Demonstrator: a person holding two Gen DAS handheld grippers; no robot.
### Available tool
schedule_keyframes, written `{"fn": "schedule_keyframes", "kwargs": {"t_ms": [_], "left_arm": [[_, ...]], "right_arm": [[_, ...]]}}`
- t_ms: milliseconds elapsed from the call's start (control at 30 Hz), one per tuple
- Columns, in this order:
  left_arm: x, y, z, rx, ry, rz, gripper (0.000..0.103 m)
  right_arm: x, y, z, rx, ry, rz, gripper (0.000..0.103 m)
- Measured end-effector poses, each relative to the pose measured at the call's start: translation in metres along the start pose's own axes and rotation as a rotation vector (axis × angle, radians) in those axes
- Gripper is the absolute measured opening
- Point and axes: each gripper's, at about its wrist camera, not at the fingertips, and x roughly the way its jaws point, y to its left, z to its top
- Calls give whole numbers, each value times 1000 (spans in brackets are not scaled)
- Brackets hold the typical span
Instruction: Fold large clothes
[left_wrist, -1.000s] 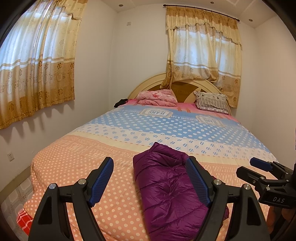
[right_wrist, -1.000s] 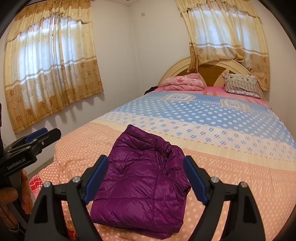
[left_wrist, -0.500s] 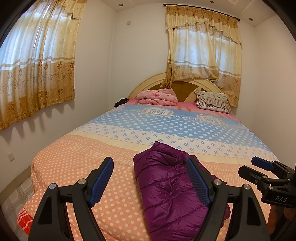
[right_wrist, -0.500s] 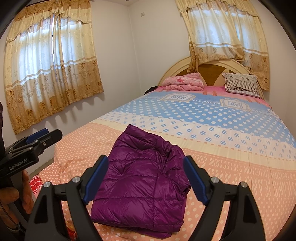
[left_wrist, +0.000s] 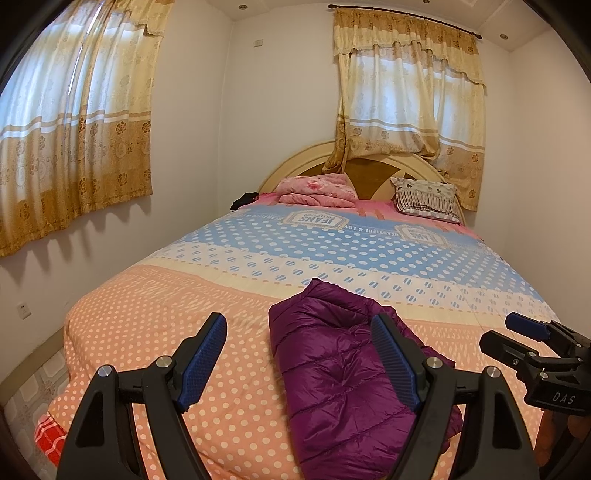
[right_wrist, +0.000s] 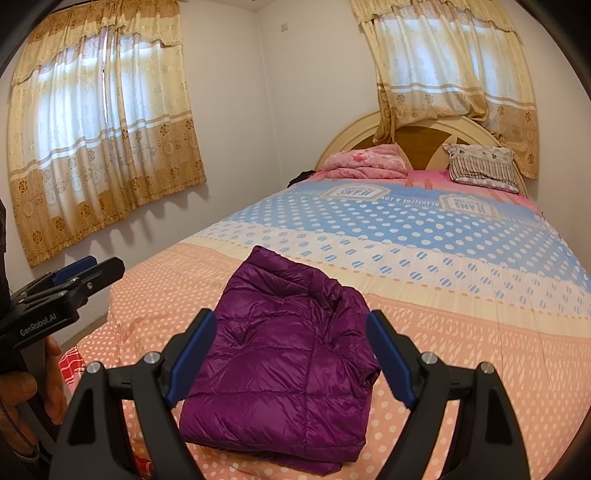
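Purple down jacket (right_wrist: 280, 354) lies folded into a thick packet on the peach polka-dot end of the quilt (right_wrist: 461, 332), and everything about the next move hangs on how it sits against the two tools. From the right gripper (right_wrist: 291, 354) it is dead ahead and below, framed between the spread blue pads, with neither pad touching the fabric as far as I can tell. Its long axis runs away from that gripper toward the headboard (right_wrist: 424, 136), with the lumpier end, seemingly the collar, farthest off and the flat folded edge nearest.

From the left gripper (left_wrist: 299, 362) the same jacket (left_wrist: 343, 376) sits off to its right side, partly behind the right-hand pad, while bare quilt (left_wrist: 166, 332) lies straight ahead. That one is also held wide apart, holding nothing. So I judge the right hand the better placed; the left would have to swing inward to reach the near edge.

Each tool shows in the other's view: the right one (left_wrist: 539, 350) out at the left camera's right margin, the left one (right_wrist: 62, 291) at the right camera's left margin, both hanging clear of the cloth.

The packet looks compact and squared, so my guess is the folding is largely done, with perhaps a final pat or tidy left. Puffy nylon like this tends to spring back open if let go carelessly
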Motion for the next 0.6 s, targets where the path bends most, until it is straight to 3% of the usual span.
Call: {"fn": "schedule_keyframes", "kwargs": {"t_ms": [467,600], "left_arm": [[-5,-4,3,15,-24,-3,81],[-2,-6,2,25,-15,24,91]], "right_arm": [[1,2,0,-4,2,4,85],[1,1,0,-5,3,5,85]]}}
